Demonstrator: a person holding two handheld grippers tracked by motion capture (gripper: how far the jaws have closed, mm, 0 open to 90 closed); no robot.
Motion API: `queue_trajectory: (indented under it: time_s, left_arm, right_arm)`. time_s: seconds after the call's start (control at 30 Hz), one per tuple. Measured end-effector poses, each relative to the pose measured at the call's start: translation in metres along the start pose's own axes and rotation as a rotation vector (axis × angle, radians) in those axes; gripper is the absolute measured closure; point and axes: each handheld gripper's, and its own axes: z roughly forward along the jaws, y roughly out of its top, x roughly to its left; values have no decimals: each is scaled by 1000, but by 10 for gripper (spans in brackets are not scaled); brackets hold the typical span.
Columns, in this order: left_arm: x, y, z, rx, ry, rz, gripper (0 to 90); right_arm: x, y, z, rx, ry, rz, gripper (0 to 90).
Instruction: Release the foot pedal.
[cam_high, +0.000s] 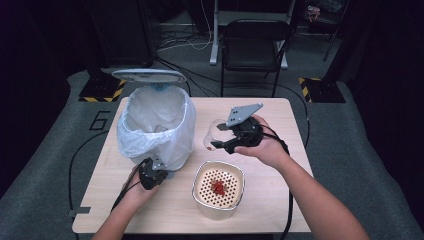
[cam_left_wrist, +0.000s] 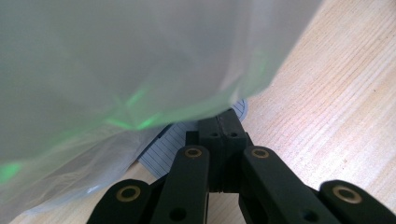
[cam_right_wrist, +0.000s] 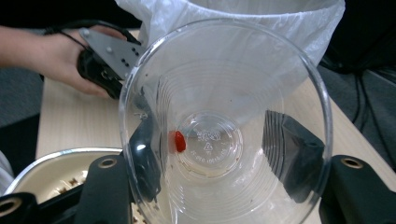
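Note:
A clear plastic cup (cam_high: 212, 131) is tipped on its side above the table, and my right gripper (cam_high: 216, 139) is shut on it. In the right gripper view the cup's mouth (cam_right_wrist: 224, 93) faces the camera, a black pad (cam_right_wrist: 292, 154) presses each side, and one red bit (cam_right_wrist: 180, 141) sticks near its bottom. A bin lined with a white bag (cam_high: 157, 125) stands left of the cup with its lid (cam_high: 148, 75) up. My left gripper (cam_high: 155, 176) is shut at the bin's foot, its tips (cam_left_wrist: 222, 135) resting on a grey ribbed pedal (cam_left_wrist: 163, 151) under the bag (cam_left_wrist: 116, 70).
A cream bowl with a perforated strainer insert (cam_high: 200, 175) holds a small heap of red bits (cam_high: 218, 187) near the table's front edge, just below the cup. The wooden table (cam_high: 270, 200) ends close behind the bin. A black chair (cam_high: 252, 45) stands beyond it.

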Motion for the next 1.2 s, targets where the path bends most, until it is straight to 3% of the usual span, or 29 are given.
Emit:
queue_trajectory:
  time_s: [0.27, 0.6, 0.7, 0.93, 1.2]
  left_arm:
    - [0, 0, 0, -3, 8, 0, 900]
    - [-1, 0, 0, 1, 3, -22, 900]
    - [-2, 0, 0, -3, 9, -24, 900]
    - [-1, 0, 0, -3, 2, -23, 900]
    - [-2, 0, 0, -2, 6, -24, 900]
  right_arm:
    - [-6, 20, 0, -26, 38, 81, 407]
    - [-12, 58, -9, -52, 12, 81, 406]
    - [-17, 74, -9, -74, 8, 106, 406]
    - [-25, 90, 2, -113, 9, 136, 405]
    - [-32, 93, 19, -125, 16, 167, 404]
